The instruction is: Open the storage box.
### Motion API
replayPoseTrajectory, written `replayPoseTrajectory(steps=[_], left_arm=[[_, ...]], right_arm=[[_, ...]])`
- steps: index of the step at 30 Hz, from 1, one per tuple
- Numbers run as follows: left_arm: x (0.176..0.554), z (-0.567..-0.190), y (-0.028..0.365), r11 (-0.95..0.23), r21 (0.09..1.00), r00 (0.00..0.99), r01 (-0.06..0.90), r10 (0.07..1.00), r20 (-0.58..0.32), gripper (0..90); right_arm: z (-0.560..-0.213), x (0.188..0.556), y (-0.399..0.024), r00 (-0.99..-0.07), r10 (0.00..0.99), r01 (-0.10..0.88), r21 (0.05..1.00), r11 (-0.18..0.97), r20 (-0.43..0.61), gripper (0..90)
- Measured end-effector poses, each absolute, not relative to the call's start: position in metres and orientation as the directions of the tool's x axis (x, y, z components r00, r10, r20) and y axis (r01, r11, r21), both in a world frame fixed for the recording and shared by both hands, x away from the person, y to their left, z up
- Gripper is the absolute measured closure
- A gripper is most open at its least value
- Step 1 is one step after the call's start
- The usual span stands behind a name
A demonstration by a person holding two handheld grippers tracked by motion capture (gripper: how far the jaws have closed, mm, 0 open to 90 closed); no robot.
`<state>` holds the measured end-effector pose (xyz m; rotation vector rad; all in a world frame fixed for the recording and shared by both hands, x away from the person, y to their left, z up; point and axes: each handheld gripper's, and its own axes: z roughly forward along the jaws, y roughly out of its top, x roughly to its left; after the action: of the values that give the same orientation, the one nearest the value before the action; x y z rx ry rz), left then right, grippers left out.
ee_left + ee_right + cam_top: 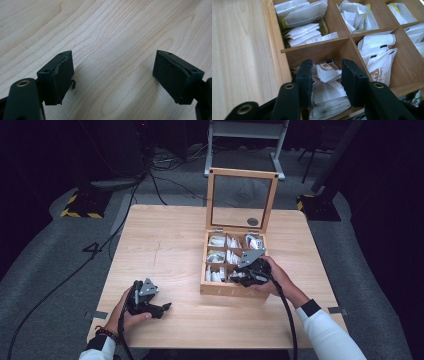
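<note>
Open wooden box (235, 290) of white sachets (302, 15), right gripper (325, 75) unclenched among them, left gripper (112, 72) released, empty.

A light wooden table (165, 245) is standing on grey floor (45, 270) — carrying an open wooden box (235, 290), glass lid raised, toward its right side.

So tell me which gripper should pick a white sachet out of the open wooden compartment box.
Right. The right gripper already has its jaws down in a near compartment of the wooden box, either side of white sachets. The left gripper sits open over bare table.
</note>
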<state>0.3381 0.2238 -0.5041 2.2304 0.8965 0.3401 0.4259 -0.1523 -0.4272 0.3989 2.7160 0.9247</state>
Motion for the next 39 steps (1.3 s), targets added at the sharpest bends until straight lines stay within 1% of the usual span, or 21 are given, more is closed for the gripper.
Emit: replayPoseTrajectory(steps=[1, 4, 7, 11, 12, 14, 15, 17, 18, 19, 22, 27, 29, 31, 34, 39], left_arm=[[0.338, -0.504, 0.224, -0.517, 0.692, 0.726, 0.505, 0.687, -0.016, 16.8], [0.338, -0.504, 0.224, -0.516, 0.692, 0.726, 0.504, 0.687, -0.017, 16.8], [0.338, -0.504, 0.224, -0.518, 0.692, 0.728, 0.503, 0.686, -0.016, 16.8], [0.338, -0.504, 0.224, -0.518, 0.692, 0.728, 0.503, 0.686, -0.016, 16.8], [0.338, -0.504, 0.224, -0.518, 0.692, 0.728, 0.502, 0.685, -0.015, 16.8], [0.338, -0.504, 0.224, -0.518, 0.692, 0.729, 0.502, 0.685, -0.016, 16.8], [0.338, -0.504, 0.224, -0.518, 0.692, 0.728, 0.503, 0.685, -0.016, 16.7], [0.338, -0.504, 0.224, -0.518, 0.692, 0.729, 0.502, 0.685, -0.016, 16.7], [0.338, -0.504, 0.224, -0.518, 0.692, 0.729, 0.503, 0.685, -0.016, 16.7], [0.338, -0.504, 0.224, -0.519, 0.692, 0.729, 0.503, 0.685, -0.016, 16.7], [0.339, -0.504, 0.224, -0.519, 0.692, 0.729, 0.502, 0.684, -0.015, 16.6], [0.339, -0.504, 0.224, -0.52, 0.692, 0.729, 0.502, 0.684, -0.015, 16.6], [0.339, -0.504, 0.224, -0.52, 0.692, 0.729, 0.502, 0.684, -0.014, 16.6], [0.339, -0.504, 0.224, -0.52, 0.691, 0.729, 0.502, 0.684, -0.015, 16.6], [0.339, -0.504, 0.224, -0.52, 0.691, 0.729, 0.501, 0.684, -0.014, 16.5], [0.339, -0.504, 0.224, -0.52, 0.692, 0.729, 0.502, 0.684, -0.015, 16.6]], right_arm=[[-0.428, 0.427, -0.151, -0.931, 0.334, 0.176, 0.618, 0.766, -0.149, 63.8], [-0.432, 0.43, -0.149, -0.932, 0.331, 0.181, 0.603, 0.777, -0.147, 65.3], [-0.433, 0.43, -0.147, -0.938, 0.302, 0.151, 0.581, 0.799, -0.171, 67.3], [-0.431, 0.428, -0.145, -0.94, 0.268, 0.109, 0.555, 0.825, -0.213, 74.5], [-0.431, 0.428, -0.144, -0.939, 0.266, 0.105, 0.552, 0.827, -0.22, 74.5], [-0.429, 0.426, -0.143, -0.939, 0.258, 0.092, 0.555, 0.827, -0.229, 71.8], [-0.427, 0.426, -0.144, -0.937, 0.264, 0.09, 0.57, 0.817, -0.23, 66.0], [-0.426, 0.427, -0.145, -0.936, 0.274, 0.092, 0.596, 0.798, -0.221, 62.1], [-0.426, 0.428, -0.145, -0.938, 0.27, 0.091, 0.598, 0.797, -0.216, 60.2], [-0.427, 0.427, -0.144, -0.936, 0.268, 0.088, 0.588, 0.804, -0.227, 56.3], [-0.428, 0.428, -0.142, -0.942, 0.248, 0.068, 0.595, 0.801, -0.225, 56.4], [-0.432, 0.429, -0.137, -0.951, 0.212, 0.045, 0.577, 0.815, -0.225, 70.6], [-0.434, 0.43, -0.137, -0.951, 0.217, 0.054, 0.57, 0.82, -0.222, 75.1], [-0.434, 0.431, -0.137, -0.955, 0.212, 0.06, 0.568, 0.821, -0.206, 82.0], [-0.434, 0.43, -0.137, -0.954, 0.213, 0.06, 0.563, 0.824, -0.211, 88.3], [-0.432, 0.43, -0.143, -0.951, 0.231, 0.068, 0.59, 0.805, -0.205, 90.0]])
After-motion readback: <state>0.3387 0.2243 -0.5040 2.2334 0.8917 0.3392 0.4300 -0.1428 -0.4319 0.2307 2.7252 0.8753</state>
